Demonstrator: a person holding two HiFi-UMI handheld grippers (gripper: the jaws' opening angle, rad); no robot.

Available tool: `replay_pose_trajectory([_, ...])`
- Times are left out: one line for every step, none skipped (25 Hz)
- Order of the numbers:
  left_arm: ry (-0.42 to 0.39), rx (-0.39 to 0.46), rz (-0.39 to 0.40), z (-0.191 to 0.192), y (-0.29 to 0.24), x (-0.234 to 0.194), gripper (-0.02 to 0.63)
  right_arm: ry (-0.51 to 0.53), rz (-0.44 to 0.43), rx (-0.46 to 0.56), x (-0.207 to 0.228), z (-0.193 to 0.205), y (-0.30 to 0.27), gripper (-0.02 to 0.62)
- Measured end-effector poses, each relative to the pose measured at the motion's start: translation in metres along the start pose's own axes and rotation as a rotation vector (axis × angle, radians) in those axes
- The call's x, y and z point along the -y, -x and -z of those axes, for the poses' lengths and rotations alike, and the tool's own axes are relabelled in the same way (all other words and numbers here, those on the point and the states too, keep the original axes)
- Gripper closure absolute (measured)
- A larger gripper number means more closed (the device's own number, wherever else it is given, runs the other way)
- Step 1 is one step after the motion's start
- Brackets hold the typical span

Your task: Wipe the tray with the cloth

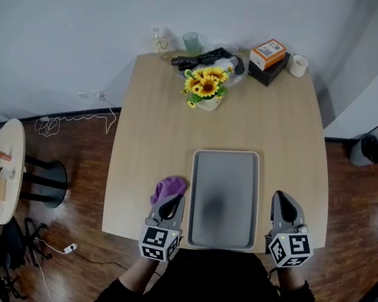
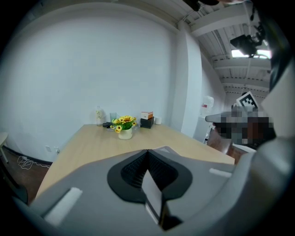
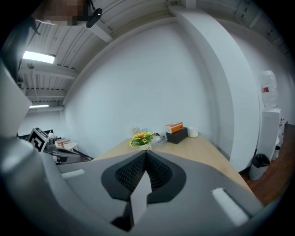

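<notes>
the wooden table (image 1: 160, 107) carries everything. the grey tray (image 1: 226, 188) lies flat at its near edge, long side running away from the person, and nothing sits in it. its surface looks dull with a darker patch near the middle, but whether that is dirt or a shadow cannot be told. judging by how things lie, the wiping has not begun: the cloth is not yet picked up and the whole job is left, from grasping to carrying it over the tray's rim to rubbing.

the two claws flank the tray. the left gripper (image 1: 173, 200) is just beside the tray's left edge, and the right gripper (image 1: 283, 199) just off its right edge. each one's own view shows its ribbed pads pressed together with nothing between them, so both are fully closed and empty. both look level across the table toward the far wall rather than down.

the purple cloth (image 1: 168, 186) is bunched on the table just left of the tray, right at the left claw's tip and partly under it in the head view. whether the tip touches it cannot be told. it does not show in the left gripper view, so it likely lies below the jaw line. the claw would have to open and dip to take it.
</notes>
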State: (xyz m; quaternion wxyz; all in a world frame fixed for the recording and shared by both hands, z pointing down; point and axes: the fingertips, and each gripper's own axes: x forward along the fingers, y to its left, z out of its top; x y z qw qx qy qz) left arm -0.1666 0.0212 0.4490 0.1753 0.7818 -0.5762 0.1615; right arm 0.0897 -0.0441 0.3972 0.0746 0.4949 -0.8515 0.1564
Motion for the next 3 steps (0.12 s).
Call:
replay_pose_trajectory([0.000,-0.001,0.000,0.0003,-0.0001,0.0004,0.571,0.000,0.001,0.000,0.0007,0.0004,0.0001,0.595])
replay_pose_trajectory([-0.001,-0.002,-0.001,0.0007,-0.0002,0.0007,0.571,-0.001,0.002,0.000,0.0016,0.0012,0.0001,0.595])
replay_pose_trajectory([-0.002,-0.002,-0.001,0.0011,-0.0003,0.0010,0.571,-0.001,0.003,0.000,0.0025,0.0022,0.0002,0.595])
